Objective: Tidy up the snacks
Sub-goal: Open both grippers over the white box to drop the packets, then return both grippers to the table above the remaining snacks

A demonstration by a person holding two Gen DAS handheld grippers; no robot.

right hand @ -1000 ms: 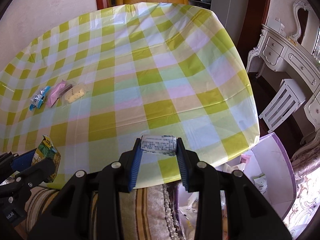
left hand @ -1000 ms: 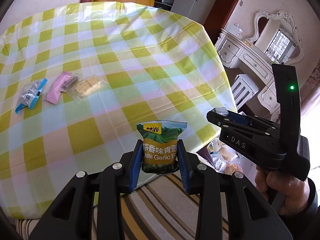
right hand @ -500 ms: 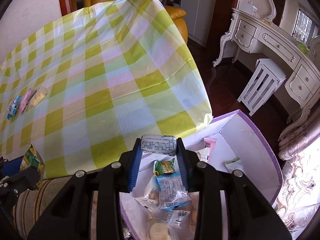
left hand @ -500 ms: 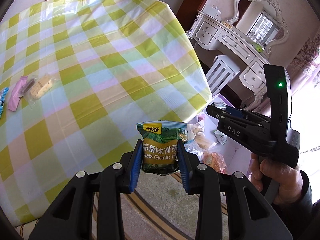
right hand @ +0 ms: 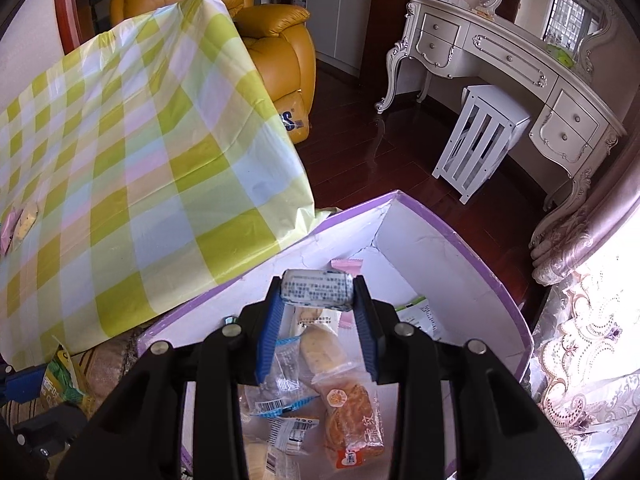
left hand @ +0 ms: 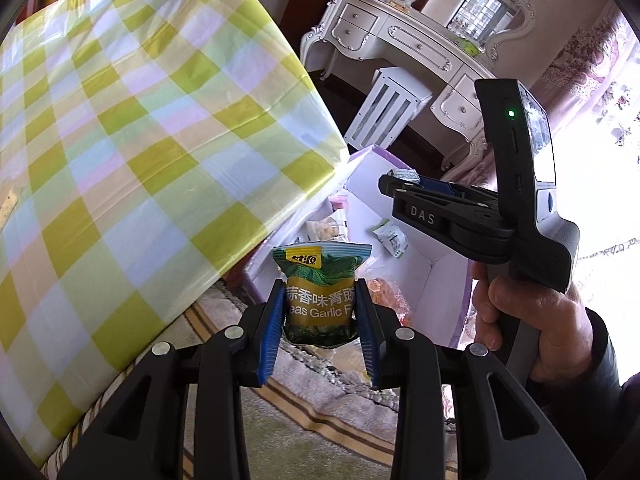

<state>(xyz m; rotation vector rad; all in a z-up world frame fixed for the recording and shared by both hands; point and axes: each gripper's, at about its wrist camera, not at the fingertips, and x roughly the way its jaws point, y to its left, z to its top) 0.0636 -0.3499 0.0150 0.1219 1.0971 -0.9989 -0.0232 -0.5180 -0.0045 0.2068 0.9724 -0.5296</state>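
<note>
The right gripper [right hand: 318, 294] pinches a small white wrapped snack [right hand: 317, 291] directly above the purple-rimmed box [right hand: 460, 236]; the left gripper [left hand: 320, 312] clamps a green garlic-pea packet [left hand: 320, 288] short of it (over the rug), so releasing now would likely drop that packet outside
</note>
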